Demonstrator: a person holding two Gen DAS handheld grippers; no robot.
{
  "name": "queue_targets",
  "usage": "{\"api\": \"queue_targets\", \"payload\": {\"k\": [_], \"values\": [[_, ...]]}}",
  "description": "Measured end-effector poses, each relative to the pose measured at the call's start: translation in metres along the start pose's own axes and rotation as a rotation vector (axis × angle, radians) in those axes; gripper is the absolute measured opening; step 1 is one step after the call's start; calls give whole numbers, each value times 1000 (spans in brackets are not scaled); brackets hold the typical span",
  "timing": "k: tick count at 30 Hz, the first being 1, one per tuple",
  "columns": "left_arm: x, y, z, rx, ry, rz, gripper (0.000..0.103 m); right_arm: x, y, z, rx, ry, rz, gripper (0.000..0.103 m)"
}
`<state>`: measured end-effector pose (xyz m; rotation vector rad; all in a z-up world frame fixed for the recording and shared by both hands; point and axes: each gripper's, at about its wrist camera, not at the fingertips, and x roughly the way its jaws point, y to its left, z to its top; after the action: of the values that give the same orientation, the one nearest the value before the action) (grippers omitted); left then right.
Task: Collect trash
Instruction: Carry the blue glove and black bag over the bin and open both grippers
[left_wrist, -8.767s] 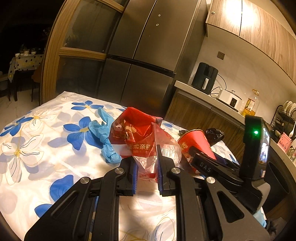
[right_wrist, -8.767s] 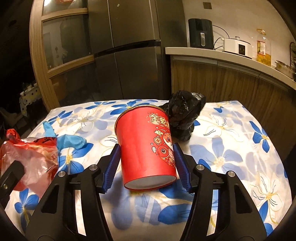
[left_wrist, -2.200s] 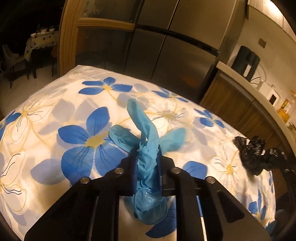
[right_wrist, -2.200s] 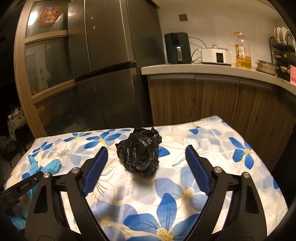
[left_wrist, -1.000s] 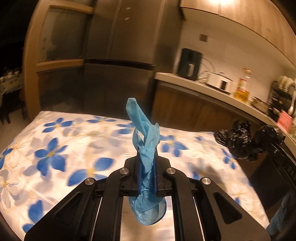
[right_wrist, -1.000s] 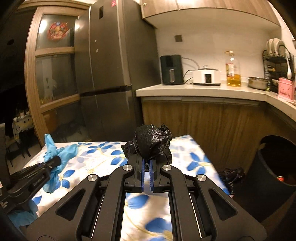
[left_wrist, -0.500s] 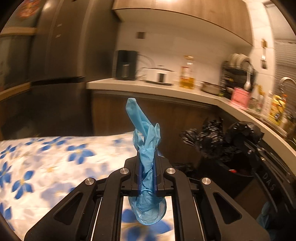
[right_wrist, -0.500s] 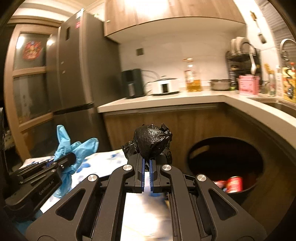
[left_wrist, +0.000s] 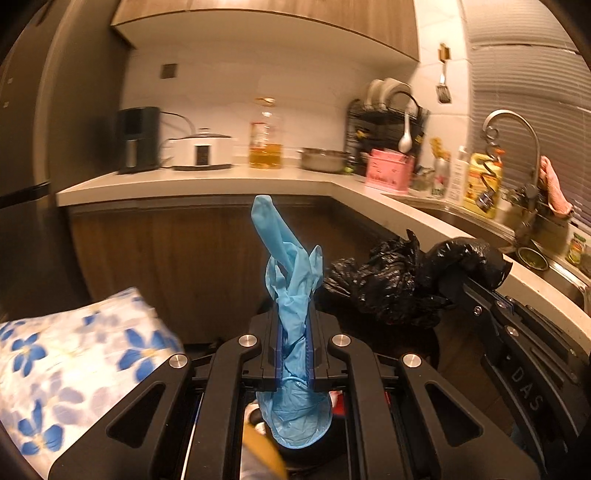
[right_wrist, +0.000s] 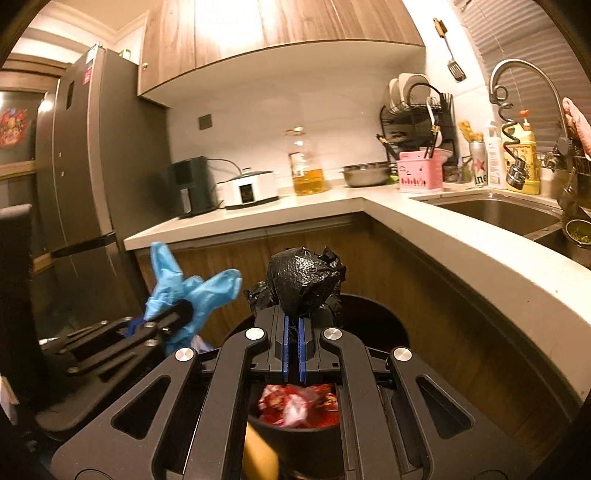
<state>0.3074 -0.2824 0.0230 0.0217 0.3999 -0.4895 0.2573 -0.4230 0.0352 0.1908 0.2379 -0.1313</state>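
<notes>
A: How does the trash look?

B: The crumpled pale-blue rubber glove (left_wrist: 293, 295) is pinched at its middle between the jaws of the left gripper (left_wrist: 294, 354). One long finger of it sticks up above the jaws, shorter ones bunch beside that, and its rolled cuff hangs open below them. The scrunched black plastic bag (right_wrist: 304, 286) is a tight, wrinkled, shiny ball with ragged edges. It sits on top of the right gripper (right_wrist: 293, 347), whose blue-padded jaws are closed on a thin fold of it.

A: Where are both, taking the round black trash bin (right_wrist: 384, 321) as the mark?

B: The bag is held above the bin's near rim. The glove is just left of the bin, at about the same height as the bag and near it. In the left wrist view the bag (left_wrist: 391, 284) shows just right of the glove, apart from it.

A: What lies in the bin?

B: Crumpled red and clear plastic wrapping (right_wrist: 297, 404), seen under the right gripper.

A: And around it?

B: Behind and to the right of the bin runs a pale stone counter (right_wrist: 436, 236) over brown wooden cabinet fronts. A steel sink (right_wrist: 495, 212) is set into it, right of the bin. A table under a white cloth with blue flowers (left_wrist: 74, 369) stands left of the bin, blurred.
</notes>
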Motion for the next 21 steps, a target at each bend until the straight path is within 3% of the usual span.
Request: {"api": "queue_targets", "payload": {"k": [7, 9, 11, 13, 15, 21], "values": [[37, -23, -8, 26, 49, -54, 12, 18, -24, -2, 4, 28, -11, 5], [40, -23, -11, 26, 54, -62, 21, 23, -28, -4, 8, 42, -13, 5], [44, -23, -13, 22, 58, -66, 40, 27, -30, -7, 15, 57, -13, 7], [42, -20, -14, 21, 53, -67, 46, 31, -31, -10, 18, 71, -19, 13], [42, -18, -14, 19, 52, -54, 55, 33, -32, -12, 23, 77, -20, 28], [34, 0, -16, -31, 46, -1, 71, 32, -36, -16, 40, 86, -40, 53]]}}
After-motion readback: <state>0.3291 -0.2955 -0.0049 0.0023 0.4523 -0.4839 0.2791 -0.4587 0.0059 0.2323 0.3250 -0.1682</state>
